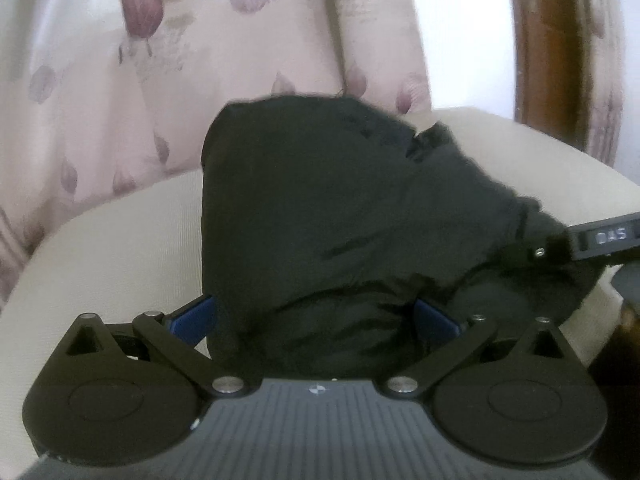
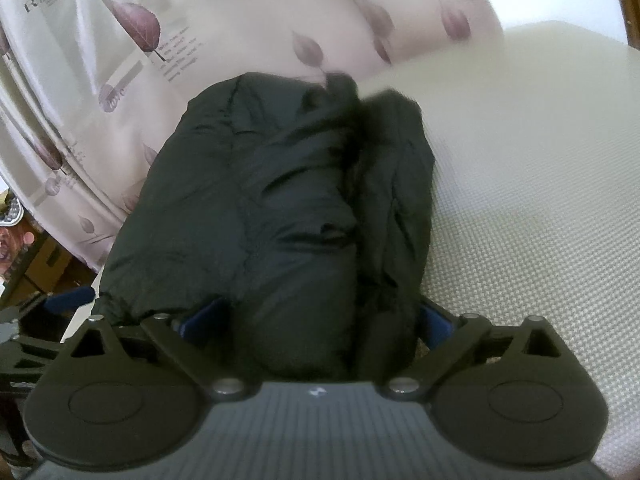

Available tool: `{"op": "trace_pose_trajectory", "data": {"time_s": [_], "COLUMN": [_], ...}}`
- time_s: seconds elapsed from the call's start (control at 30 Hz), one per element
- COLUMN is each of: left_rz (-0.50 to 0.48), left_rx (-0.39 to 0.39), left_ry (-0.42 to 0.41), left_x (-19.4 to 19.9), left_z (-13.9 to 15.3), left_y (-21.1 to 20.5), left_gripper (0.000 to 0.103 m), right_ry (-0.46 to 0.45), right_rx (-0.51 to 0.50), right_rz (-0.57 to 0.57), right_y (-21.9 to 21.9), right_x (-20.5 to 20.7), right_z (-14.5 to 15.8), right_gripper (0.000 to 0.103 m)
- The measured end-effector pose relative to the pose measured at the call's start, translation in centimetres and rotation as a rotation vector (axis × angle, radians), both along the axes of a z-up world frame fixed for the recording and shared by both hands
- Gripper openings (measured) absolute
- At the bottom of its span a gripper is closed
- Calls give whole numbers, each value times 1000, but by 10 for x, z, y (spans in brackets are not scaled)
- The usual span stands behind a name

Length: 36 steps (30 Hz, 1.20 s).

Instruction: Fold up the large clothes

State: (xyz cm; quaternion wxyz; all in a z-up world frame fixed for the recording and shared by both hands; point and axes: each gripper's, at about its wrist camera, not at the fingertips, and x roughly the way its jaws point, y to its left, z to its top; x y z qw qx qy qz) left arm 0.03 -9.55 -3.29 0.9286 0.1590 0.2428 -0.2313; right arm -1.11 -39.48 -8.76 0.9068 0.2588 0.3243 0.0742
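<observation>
Lying bunched on the cream mattress [image 2: 520,200], the black garment [image 2: 272,200] sat close to the mattress's far edge, where a pale curtain printed with purple leaves [image 2: 132,28] hung behind it. It looked like a padded jacket folded into a thick bundle, with a deep crease running along its length. The right hand-held gripper [image 2: 320,320] stood over the near end of the bundle with its blue fingers [image 2: 436,320] spread wide on either side of the cloth; the jaws were released, the bundle between them but not pinched. The left hand-held gripper [image 1: 316,320] was at the same near end, a little to one side, its blue fingers [image 1: 196,316] also wide apart with black fabric bulging up between them. I could not tell whether its pads pressed on the cloth. A dark wooden post [image 1: 552,40] rose past the mattress's far right corner in the left wrist view.
</observation>
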Motion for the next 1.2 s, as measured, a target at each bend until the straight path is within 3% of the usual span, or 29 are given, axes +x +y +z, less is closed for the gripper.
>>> {"op": "trace_pose_trajectory", "data": {"time_s": [0.13, 0.3, 0.43, 0.57, 0.7, 0.83, 0.97, 1.1, 1.2], "left_rz": [-83, -41, -87, -140, -189, -215, -232, -248, -216], "left_rx": [-81, -55, -163, -256, -272, -357, -472, -460, -506], "left_ry": [-37, -14, 122, 277, 304, 368, 496, 490, 485], "left_x": [-10, 21, 63, 108, 142, 177, 205, 213, 212], "left_z": [10, 14, 17, 13, 8, 0, -16, -18, -22], "left_y": [12, 16, 29, 35, 32, 47, 64, 67, 83], "left_gripper": [103, 103, 103, 103, 103, 103, 103, 103, 103], "right_ry": [1, -22, -26, -12, 16, 72, 104, 127, 88], "right_rx": [9, -10, 8, 93, 163, 165, 109, 68, 33], "right_rz": [4, 12, 17, 19, 30, 74, 140, 181, 158], "right_y": [-1, -2, -11, -26, -39, -51, -57, -57, -58], "right_x": [-1, 1, 12, 35, 58, 79, 86, 102, 94], "right_z": [-1, 5, 8, 8, 3, 2, 10, 11, 22], "right_gripper": [101, 101, 101, 101, 102, 103, 103, 103, 103]}}
